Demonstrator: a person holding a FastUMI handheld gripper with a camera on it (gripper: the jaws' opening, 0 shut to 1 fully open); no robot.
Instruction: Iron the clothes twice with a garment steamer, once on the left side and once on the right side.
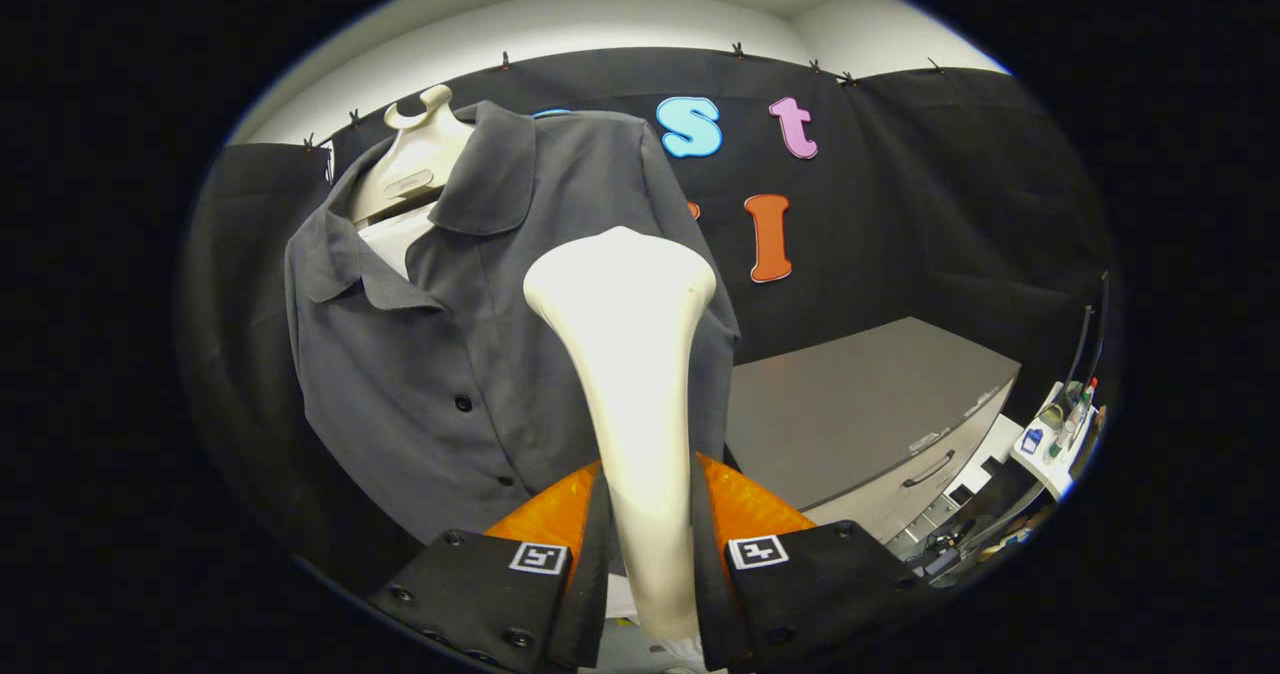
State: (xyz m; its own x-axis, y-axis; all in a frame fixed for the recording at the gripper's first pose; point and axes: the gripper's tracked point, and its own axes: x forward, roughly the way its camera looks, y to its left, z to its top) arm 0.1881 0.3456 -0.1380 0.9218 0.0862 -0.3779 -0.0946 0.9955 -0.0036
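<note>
A dark grey short-sleeved button shirt [450, 354] hangs on a cream mannequin torso [415, 159] ahead and to the left of me. Its collar is open and several dark buttons run down the front. A cream garment steamer [630, 354] stands upright between my fingers, its broad head raised in front of the shirt's right part, near the sleeve. My gripper [648, 544] is shut on the steamer's narrow handle, with both fingers pressing its sides. The steamer's head hides part of the shirt behind it.
A grey cabinet [860, 424] with drawer handles stands to the right of the shirt, against the black cloth wall. Further right, a small white shelf [1055, 444] carries bottles, and cables lie on the floor below it.
</note>
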